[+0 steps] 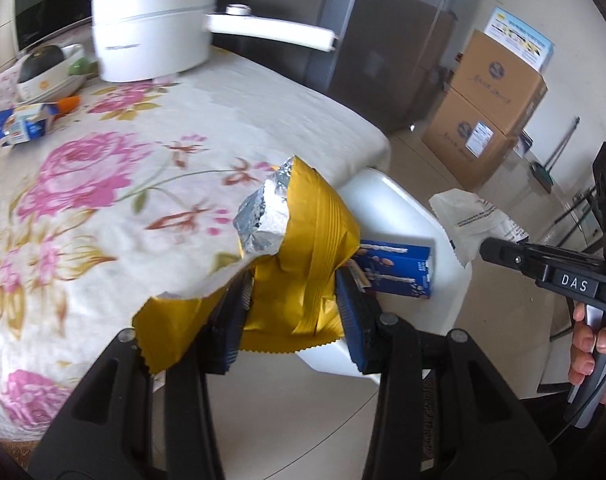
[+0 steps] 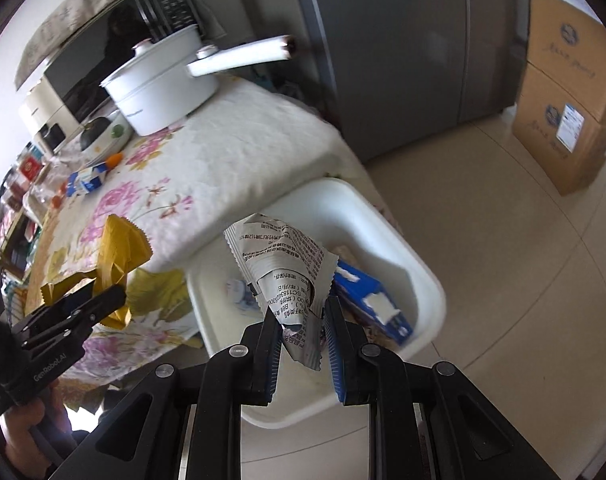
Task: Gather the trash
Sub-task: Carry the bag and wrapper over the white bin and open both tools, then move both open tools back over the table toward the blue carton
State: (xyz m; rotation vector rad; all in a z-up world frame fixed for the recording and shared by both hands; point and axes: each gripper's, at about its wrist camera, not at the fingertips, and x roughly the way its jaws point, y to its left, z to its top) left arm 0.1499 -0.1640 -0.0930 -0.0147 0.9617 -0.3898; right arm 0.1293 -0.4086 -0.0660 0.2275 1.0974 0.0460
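- L gripper [image 1: 293, 300] clamped on yellow foil bag [image 1: 303, 248], at table [image 1: 223, 100] edge beside white bin [image 2: 403, 236]
- R gripper [image 2: 301, 320] pinching white wrapper [image 2: 287, 264] over bin
- blue box [image 2: 371, 300] inside bin

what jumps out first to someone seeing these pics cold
Both tongs hold trash: the left tongs pinch a yellow wrapper at the edge of the flowered tablecloth, and the right tongs grip a white printed wrapper above a white bin holding a blue box.

Black tongs [image 1: 291, 300] (blue ribbed pads)
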